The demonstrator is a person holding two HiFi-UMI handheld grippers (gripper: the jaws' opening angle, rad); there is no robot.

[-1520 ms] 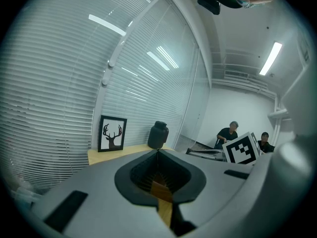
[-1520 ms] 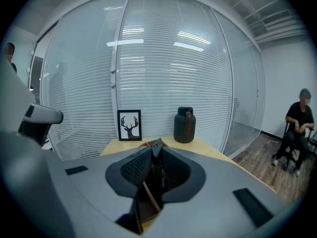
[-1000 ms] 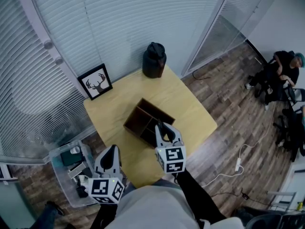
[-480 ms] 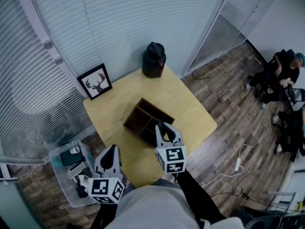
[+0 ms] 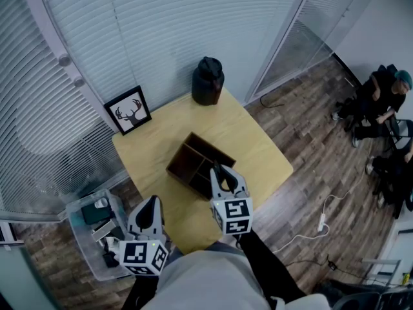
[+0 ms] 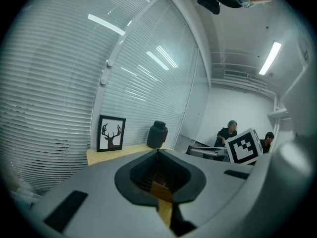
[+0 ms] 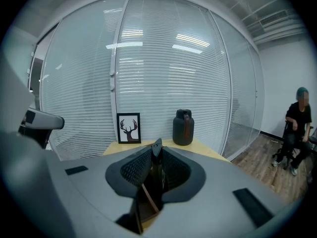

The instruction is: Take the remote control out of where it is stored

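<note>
A dark brown wooden box (image 5: 195,163) with open compartments stands in the middle of the yellow table (image 5: 258,150). No remote control shows in any view; the box's inside is dark. My right gripper (image 5: 221,173) hangs over the box's near right corner, its jaws shut tip to tip with nothing between them. Through their gap in the right gripper view I see the box's divider (image 7: 147,202). My left gripper (image 5: 151,210) is at the table's near left edge, apart from the box, also shut and empty (image 6: 157,152).
A black jug (image 5: 208,81) stands at the table's far edge and a framed deer picture (image 5: 129,110) leans at its far left corner. A plastic bin (image 5: 82,237) sits on the floor to the left. People (image 5: 381,99) sit at the right; a cable (image 5: 322,223) lies on the floor.
</note>
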